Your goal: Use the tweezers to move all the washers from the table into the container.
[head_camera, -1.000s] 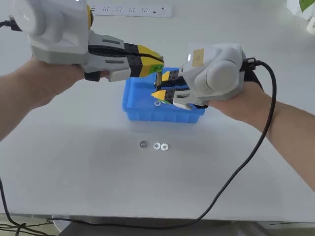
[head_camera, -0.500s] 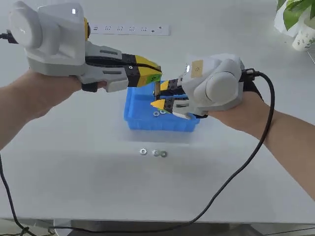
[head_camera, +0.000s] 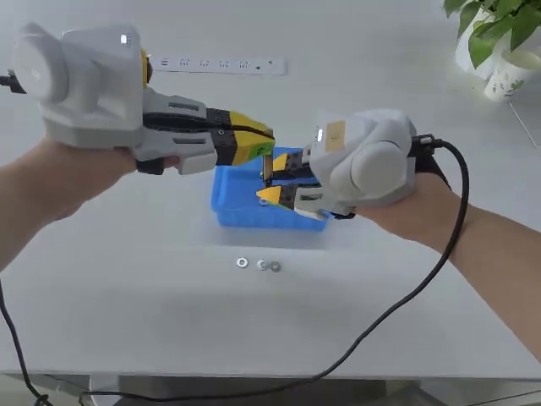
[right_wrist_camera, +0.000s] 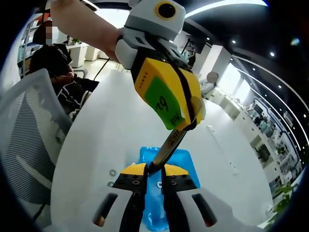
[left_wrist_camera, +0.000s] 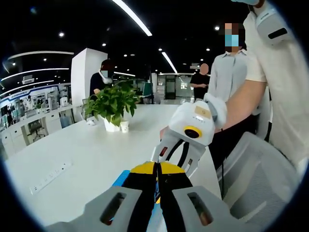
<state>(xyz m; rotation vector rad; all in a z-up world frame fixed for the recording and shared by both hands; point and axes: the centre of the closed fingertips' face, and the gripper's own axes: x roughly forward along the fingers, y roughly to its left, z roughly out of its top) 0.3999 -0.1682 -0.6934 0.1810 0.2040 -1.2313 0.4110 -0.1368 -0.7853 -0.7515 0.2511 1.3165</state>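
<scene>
Tweezers point(right_wrist_camera: 169, 142) | left gripper point(left_wrist_camera: 157, 166) clamped on top | right gripper point(right_wrist_camera: 153, 170) pinching lower end | above container point(head_camera: 245, 211)

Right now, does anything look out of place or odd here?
Yes: the tweezers appear pinched at both ends, the upper end in the left tool and the tip in the right tool, above the blue container. Three washers lie on the table in front of it. Nothing looks spilled or damaged.
</scene>
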